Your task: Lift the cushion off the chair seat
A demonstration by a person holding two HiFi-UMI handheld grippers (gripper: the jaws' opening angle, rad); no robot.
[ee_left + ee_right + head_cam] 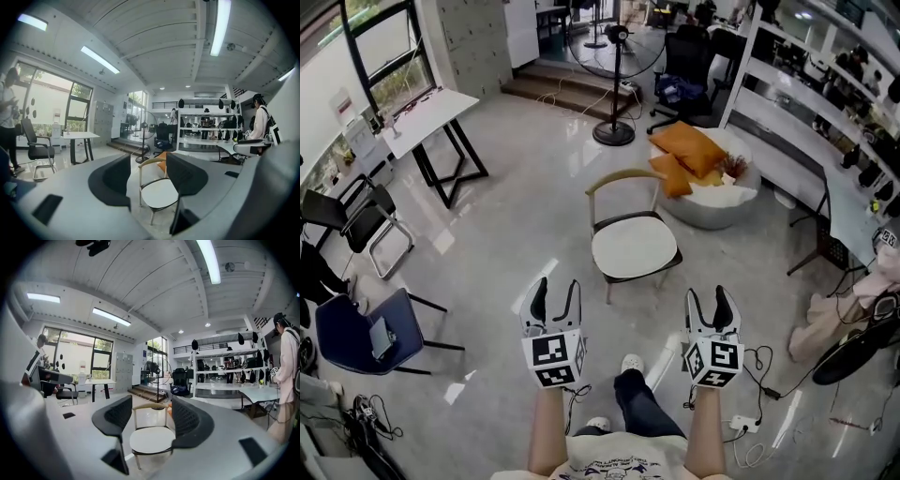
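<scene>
A round white cushion (633, 247) lies on the seat of a wooden chair (619, 180) with a curved backrest, on the floor ahead of me. Both grippers are held short of it, near my body. My left gripper (554, 297) is open and empty, to the cushion's lower left. To the cushion's lower right my right gripper (712, 304) also stands open with nothing in it. The cushion (159, 194) shows between the left jaws in the left gripper view. It also appears as the cushion (151, 439) framed between the right jaws in the right gripper view.
A white beanbag (712, 197) with orange pillows (689, 148) sits behind the chair. A standing fan (614, 70) is further back. A white folding table (427, 117) and black chairs (356, 220) stand left; shelves (787, 103) and cables (759, 375) right. A blue chair (366, 333) is near left.
</scene>
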